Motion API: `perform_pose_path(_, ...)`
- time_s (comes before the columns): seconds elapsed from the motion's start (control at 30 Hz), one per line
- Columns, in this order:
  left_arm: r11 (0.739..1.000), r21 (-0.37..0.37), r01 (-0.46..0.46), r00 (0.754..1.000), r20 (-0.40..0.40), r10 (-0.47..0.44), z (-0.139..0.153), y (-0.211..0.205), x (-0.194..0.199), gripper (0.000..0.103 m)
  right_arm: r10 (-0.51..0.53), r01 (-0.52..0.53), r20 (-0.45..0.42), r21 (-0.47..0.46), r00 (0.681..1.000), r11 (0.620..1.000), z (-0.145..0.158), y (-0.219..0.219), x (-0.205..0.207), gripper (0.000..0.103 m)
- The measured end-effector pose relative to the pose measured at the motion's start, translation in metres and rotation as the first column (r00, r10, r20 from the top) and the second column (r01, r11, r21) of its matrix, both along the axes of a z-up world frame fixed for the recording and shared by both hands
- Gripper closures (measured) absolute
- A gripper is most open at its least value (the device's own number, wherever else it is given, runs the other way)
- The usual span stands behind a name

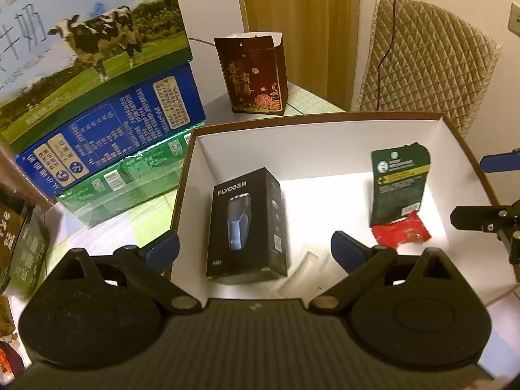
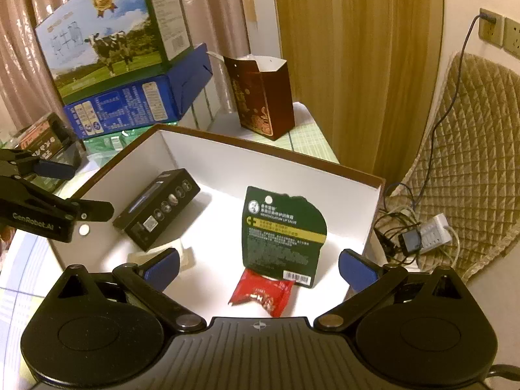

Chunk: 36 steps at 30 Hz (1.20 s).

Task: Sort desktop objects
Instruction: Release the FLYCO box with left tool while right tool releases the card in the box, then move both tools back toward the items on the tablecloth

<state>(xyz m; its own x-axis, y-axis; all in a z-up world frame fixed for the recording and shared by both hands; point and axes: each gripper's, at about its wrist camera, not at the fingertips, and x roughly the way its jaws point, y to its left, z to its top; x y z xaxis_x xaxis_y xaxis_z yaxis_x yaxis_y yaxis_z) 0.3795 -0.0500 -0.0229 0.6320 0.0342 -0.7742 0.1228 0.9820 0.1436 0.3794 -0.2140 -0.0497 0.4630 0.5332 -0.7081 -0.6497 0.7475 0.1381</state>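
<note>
Curtains and a quilted chair (image 2: pixel 471 149) back a cluttered desk (image 2: pixel 312 136), where your white tray (image 1: pixel 325 130) already holds four things: a black shaver box (image 1: pixel 247 224) on the left, a green card (image 1: pixel 399 185) on the right, a red packet (image 1: pixel 401 234) just near of the card, and a clear piece (image 1: pixel 302 266), hard to make out. Both claws, left (image 1: pixel 255 252) and right (image 2: pixel 258 265), hover empty with jaws apart over the tray's near edge. Judging by this, you're well along; the milk cartons (image 1: pixel 97 97) and brown bag (image 1: pixel 253 74) still stand outside, possibly left to sort.
</note>
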Motion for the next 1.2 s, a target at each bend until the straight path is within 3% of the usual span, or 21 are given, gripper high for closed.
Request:
perform_pose_path(0.6, 0.993, -0.079, -0.092, 0.995, 0.035, 0.095, 0.021, 0.038, -0.124, 0.005, 0.043, -0.047, 0.086, 0.051, 0.995, 0.998, 0.031, -0.041, -0.097, 0.002)
perform_pose_path(0.97, 0.983, -0.087, -0.162, 0.987, -0.001, 0.162, 0.002, 0.056, -0.195, 0.005, 0.052, -0.055, 0.062, 0.041, 0.997, 0.998, 0.018, -0.057, -0.15, 0.002)
perform_pose_path(1.2, 0.981, -0.099, -0.169, 0.985, -0.041, 0.166, -0.019, 0.057, -0.224, 0.005, 0.057, -0.057, -0.007, 0.038, 0.998, 0.998, 0.002, -0.062, -0.169, 0.002)
